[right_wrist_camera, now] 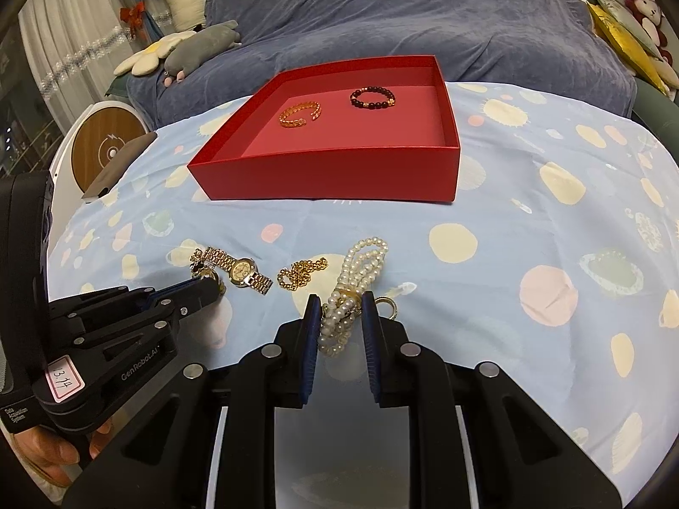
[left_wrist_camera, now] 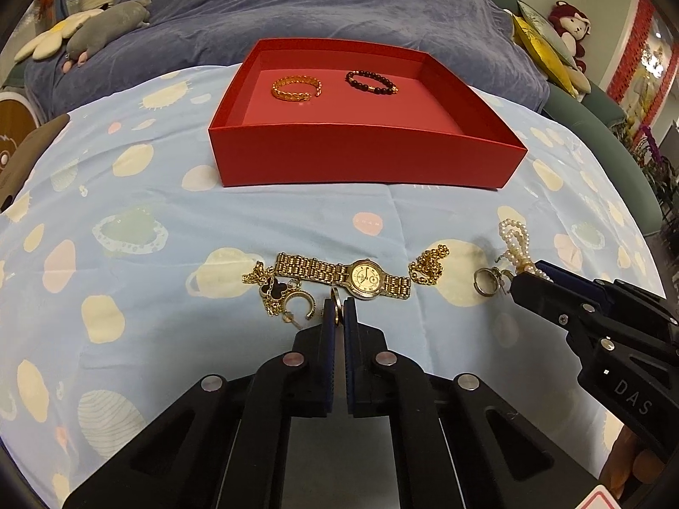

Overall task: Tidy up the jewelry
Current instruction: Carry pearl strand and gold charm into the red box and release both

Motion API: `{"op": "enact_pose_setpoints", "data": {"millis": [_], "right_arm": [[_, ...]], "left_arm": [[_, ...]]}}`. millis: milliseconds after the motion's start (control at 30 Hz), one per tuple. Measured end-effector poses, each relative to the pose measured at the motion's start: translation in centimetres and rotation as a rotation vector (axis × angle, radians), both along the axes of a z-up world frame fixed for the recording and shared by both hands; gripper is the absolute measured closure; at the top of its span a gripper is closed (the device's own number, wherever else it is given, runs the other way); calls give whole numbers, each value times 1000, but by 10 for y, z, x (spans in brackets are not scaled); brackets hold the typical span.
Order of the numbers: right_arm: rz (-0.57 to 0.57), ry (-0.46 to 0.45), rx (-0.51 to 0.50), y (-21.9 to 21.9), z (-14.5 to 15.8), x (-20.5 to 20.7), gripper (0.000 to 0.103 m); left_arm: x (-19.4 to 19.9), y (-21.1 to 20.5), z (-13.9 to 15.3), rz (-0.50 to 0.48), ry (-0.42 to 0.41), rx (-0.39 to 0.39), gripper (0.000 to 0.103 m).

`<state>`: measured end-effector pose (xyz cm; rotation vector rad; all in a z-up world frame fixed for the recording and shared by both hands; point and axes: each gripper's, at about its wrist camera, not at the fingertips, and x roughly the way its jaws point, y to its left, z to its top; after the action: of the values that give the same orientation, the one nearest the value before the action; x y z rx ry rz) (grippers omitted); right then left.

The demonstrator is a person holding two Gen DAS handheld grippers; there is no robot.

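Observation:
A red box (left_wrist_camera: 365, 165) (right_wrist_camera: 331, 178) stands on the spotted cloth and holds a gold bangle (left_wrist_camera: 296, 87) (right_wrist_camera: 299, 113) and a dark bead bracelet (left_wrist_camera: 371, 81) (right_wrist_camera: 372, 97). My left gripper (left_wrist_camera: 338, 309) (right_wrist_camera: 212, 286) is shut on a gold ring (left_wrist_camera: 336, 309), just in front of a gold watch (left_wrist_camera: 365, 280) (right_wrist_camera: 239, 271). My right gripper (right_wrist_camera: 339, 309) (left_wrist_camera: 526, 275) has its jaws around a pearl bracelet (right_wrist_camera: 360, 271) (left_wrist_camera: 515, 241), pads close to touching the strands.
On the cloth lie a gold chain (left_wrist_camera: 428, 265) (right_wrist_camera: 301, 273), a clover necklace with a hoop earring (left_wrist_camera: 280, 292), and silver rings (left_wrist_camera: 486, 282) (right_wrist_camera: 388, 307). A blue blanket (left_wrist_camera: 297, 4) and plush toys (left_wrist_camera: 102, 27) lie behind the box. A phone (right_wrist_camera: 121, 165) lies left.

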<state>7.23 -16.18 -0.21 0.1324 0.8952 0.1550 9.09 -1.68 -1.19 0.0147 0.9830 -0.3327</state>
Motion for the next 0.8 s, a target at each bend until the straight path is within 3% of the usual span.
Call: {"op": "enact_pose_setpoints", "data": {"millis": [533,800], "right_arm": [[14,-21,9,10,8,3,84],[14,-65,14,12,28,13,84]], "left_arm": [[-8,31,30,22,-29,-122,101],[3,44,54,64,-70,-131,101]]}}
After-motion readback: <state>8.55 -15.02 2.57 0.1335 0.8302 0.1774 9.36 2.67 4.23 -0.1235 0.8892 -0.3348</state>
